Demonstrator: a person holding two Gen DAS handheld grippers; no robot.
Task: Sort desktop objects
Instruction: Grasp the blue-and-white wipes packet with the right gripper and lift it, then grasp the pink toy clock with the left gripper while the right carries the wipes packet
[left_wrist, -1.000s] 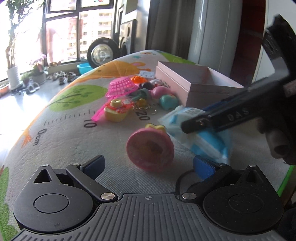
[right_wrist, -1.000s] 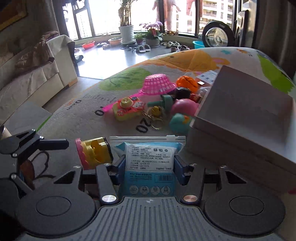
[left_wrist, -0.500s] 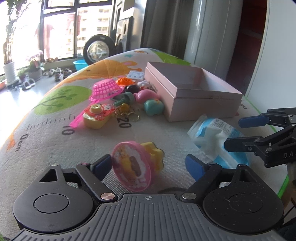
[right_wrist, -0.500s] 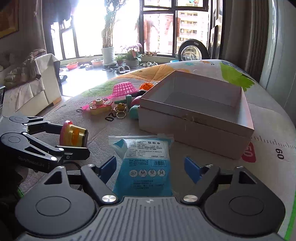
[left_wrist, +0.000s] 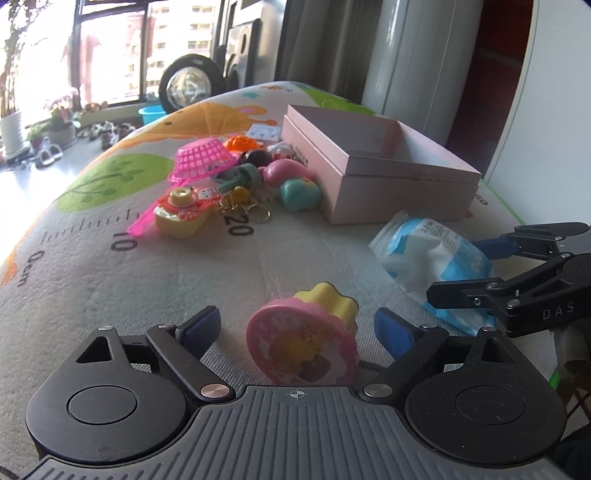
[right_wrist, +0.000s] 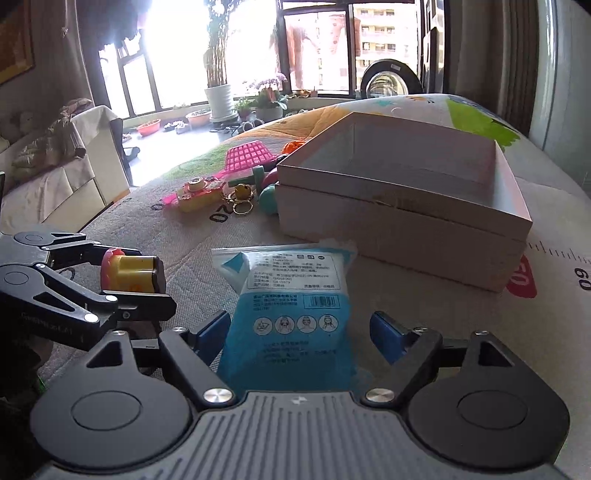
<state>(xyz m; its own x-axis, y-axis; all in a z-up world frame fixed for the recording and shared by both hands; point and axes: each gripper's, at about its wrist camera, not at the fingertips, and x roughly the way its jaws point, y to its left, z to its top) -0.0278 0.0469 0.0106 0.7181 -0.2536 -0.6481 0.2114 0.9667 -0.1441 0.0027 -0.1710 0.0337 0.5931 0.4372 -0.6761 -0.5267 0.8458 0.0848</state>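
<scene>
Blue-padded left tool (left_wrist: 297, 326) and right tool (right_wrist: 301, 328) gape wide, gripping nothing.

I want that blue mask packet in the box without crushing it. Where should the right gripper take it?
Grip the blue mask packet across its narrow width near the lower end, coming straight along the mat. It lies flat, lengthwise between the open right gripper fingers.

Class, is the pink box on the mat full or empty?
Empty, as far as visible: the pink box is lidless, showing only bare inner walls and floor.
</scene>
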